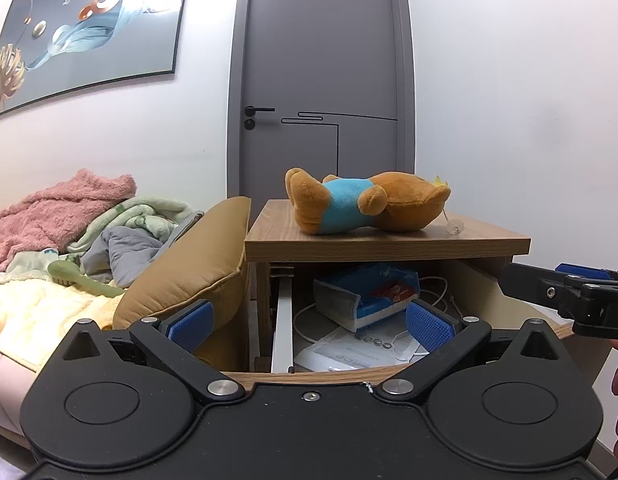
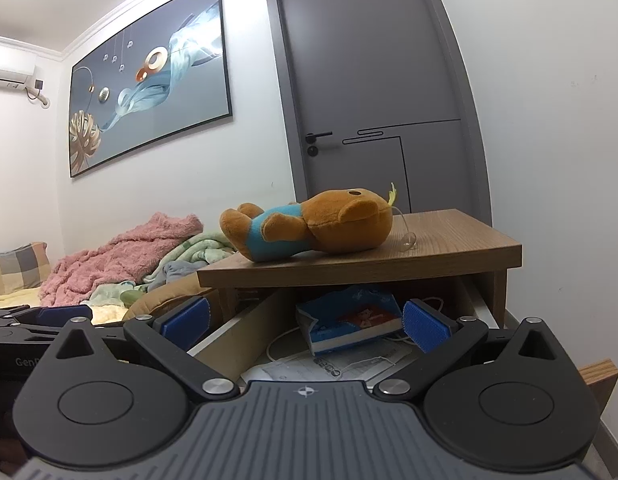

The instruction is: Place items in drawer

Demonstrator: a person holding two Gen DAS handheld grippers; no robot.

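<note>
Both jaws gape wide, empty; plush bear [image 1: 365,204] lies on the wooden tabletop [image 1: 389,242] above them, open drawer [image 1: 309,376] between.

My own frame hides the drawer [image 1: 389,374] front edge; the counter [image 1: 385,246] shadows its back corners, and print on the papers [image 2: 329,364] is too small to read.

Little can be read. In the right wrist view, the left gripper [image 2: 49,316] beside the jaws bears white letters "Gen" — cut off. In the left wrist view, the right gripper [image 1: 581,280] shows a lone "D". Print on the papers [image 2: 329,364] under the jaws is too blurred.
</note>
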